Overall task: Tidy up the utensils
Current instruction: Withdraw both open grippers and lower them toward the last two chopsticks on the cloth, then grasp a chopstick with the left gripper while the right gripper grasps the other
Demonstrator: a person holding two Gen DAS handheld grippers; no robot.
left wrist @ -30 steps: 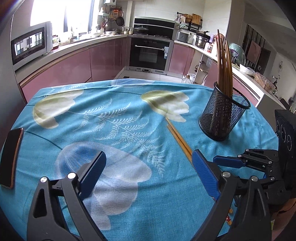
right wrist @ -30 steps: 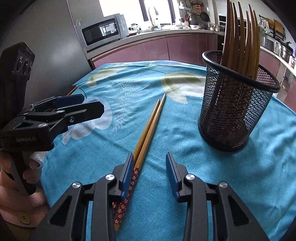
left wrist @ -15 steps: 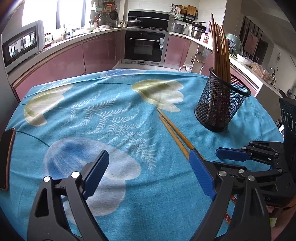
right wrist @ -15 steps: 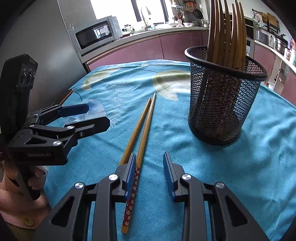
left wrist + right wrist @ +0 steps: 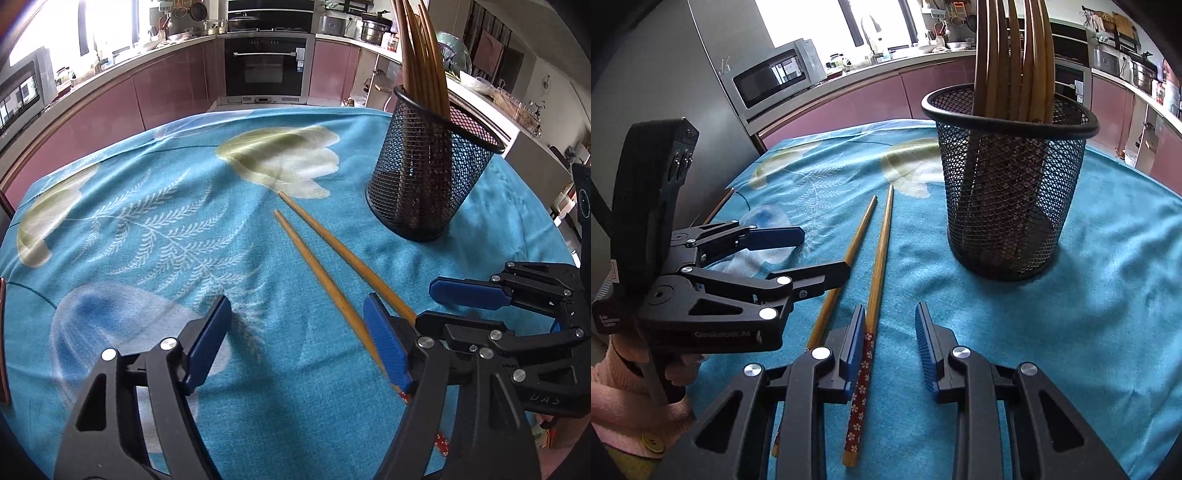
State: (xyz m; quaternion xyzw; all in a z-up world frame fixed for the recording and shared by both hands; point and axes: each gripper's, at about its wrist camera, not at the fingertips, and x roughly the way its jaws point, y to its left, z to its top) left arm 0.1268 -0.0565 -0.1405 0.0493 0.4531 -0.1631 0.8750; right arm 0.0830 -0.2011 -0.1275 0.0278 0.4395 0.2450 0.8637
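Two wooden chopsticks point(image 5: 325, 258) with red flowered ends lie side by side on the blue tablecloth, also seen in the right wrist view point(image 5: 879, 266). A black mesh holder point(image 5: 428, 177) with several chopsticks upright stands to their right; it also shows in the right wrist view point(image 5: 1008, 192). My left gripper point(image 5: 299, 343) is open, its right finger over the near chopstick. My right gripper point(image 5: 890, 343) is open and low, with one chopstick's red end lying between its jaws by the left finger. The left gripper also appears in the right wrist view point(image 5: 809, 254).
The table has a blue floral cloth point(image 5: 155, 229). A phone point(image 5: 3, 339) lies at the left edge. Behind are pink kitchen cabinets, an oven point(image 5: 266, 66) and a microwave point(image 5: 772, 81).
Both grippers have moved forward and closer to the two chopsticks and the holder. The chopsticks have spread slightly apart. Both grippers stay open.
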